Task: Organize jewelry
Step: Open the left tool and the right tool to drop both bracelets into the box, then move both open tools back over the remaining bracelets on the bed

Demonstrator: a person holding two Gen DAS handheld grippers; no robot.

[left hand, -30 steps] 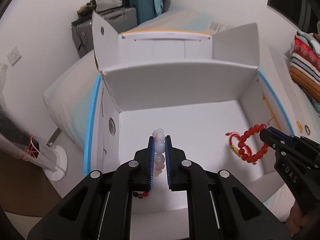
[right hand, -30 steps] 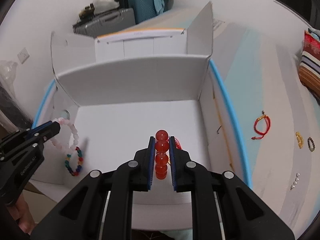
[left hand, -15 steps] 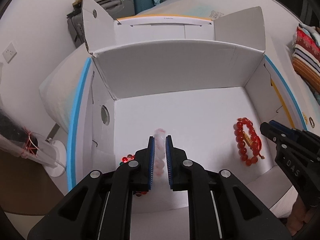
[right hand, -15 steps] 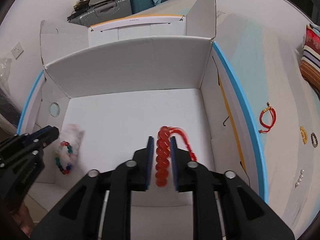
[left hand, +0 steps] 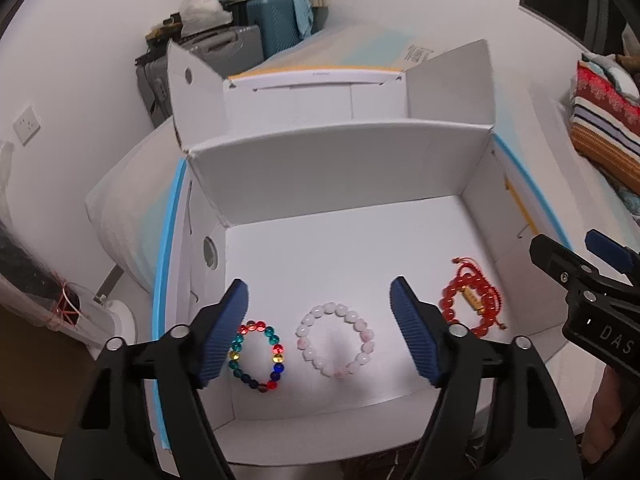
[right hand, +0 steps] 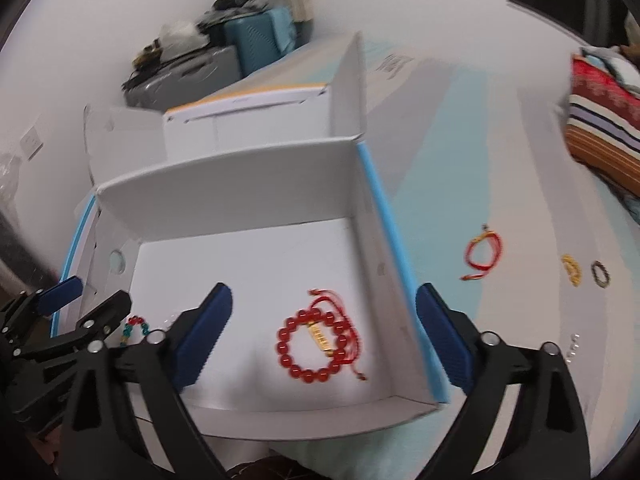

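Observation:
An open white cardboard box (left hand: 344, 160) sits on the bed. On its floor lie a multicoloured bead bracelet (left hand: 256, 356), a pale pink bead bracelet (left hand: 336, 340) and a red bead bracelet (left hand: 472, 304) with a gold charm and red cord. My left gripper (left hand: 320, 328) is open and empty above the pink bracelet. My right gripper (right hand: 324, 332) is open and empty above the red bracelet (right hand: 316, 344). The right gripper also shows at the right edge of the left wrist view (left hand: 580, 280).
On the bed sheet right of the box lie a red cord bracelet (right hand: 484, 256), a yellow bracelet (right hand: 571, 270), a dark bead bracelet (right hand: 601, 273) and a small pearl piece (right hand: 573, 346). Striped folded cloth (right hand: 600, 128) lies far right. Suitcases (left hand: 240, 32) stand behind the box.
Both grippers opened and let go. The pink bracelet and the red bracelet now lie on the box floor. Both grippers pulled back a little.

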